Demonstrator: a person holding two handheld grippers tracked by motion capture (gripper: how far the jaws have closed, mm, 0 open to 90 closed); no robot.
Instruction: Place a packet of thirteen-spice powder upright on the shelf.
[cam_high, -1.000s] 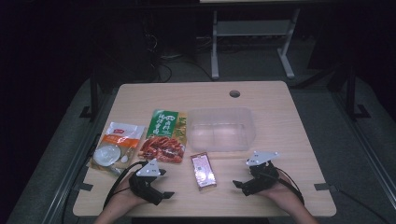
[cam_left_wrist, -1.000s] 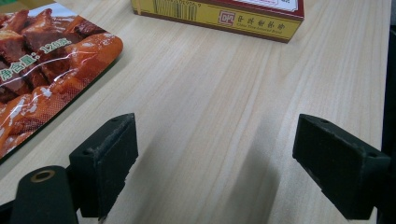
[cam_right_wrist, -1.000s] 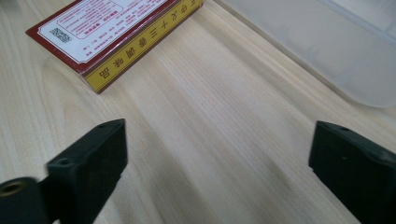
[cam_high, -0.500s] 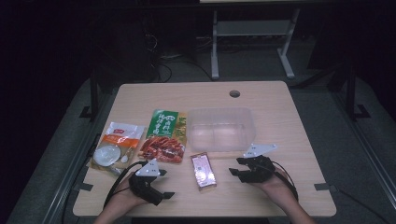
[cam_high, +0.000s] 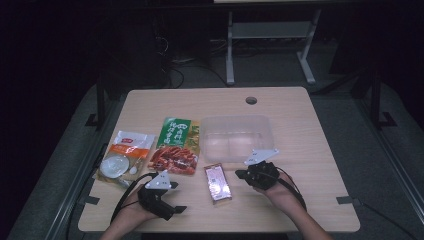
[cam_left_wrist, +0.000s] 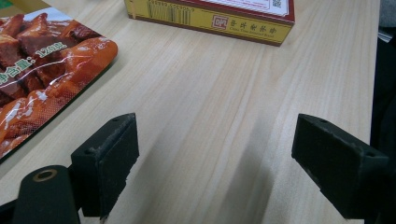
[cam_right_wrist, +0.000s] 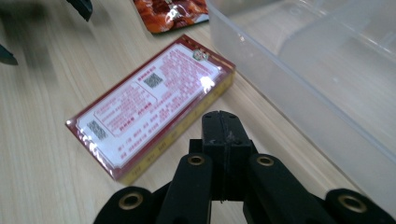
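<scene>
A small red and yellow box (cam_high: 217, 182) lies flat near the table's front edge, between my two grippers. My left gripper (cam_high: 177, 210) rests on the table to the left of it, jaws wide open and empty; its own view (cam_left_wrist: 219, 140) shows bare wood between the pads and the box (cam_left_wrist: 219, 14) beyond. My right gripper (cam_high: 240, 174) hovers just right of the box. Its jaws have just been closing and now meet with nothing between them (cam_right_wrist: 223, 122), their tip right beside the box (cam_right_wrist: 149, 100) but apart from it.
A clear plastic container (cam_high: 235, 137) stands behind the right gripper, its wall (cam_right_wrist: 317, 93) close by. A green and red food pouch (cam_high: 175, 145) and an orange and white pouch (cam_high: 125, 155) lie at the left. The table's (cam_high: 310, 150) right side is bare wood.
My right gripper has moved left and a little up, towards the box, and its jaws have gone from open to shut. The left gripper has stayed put.
</scene>
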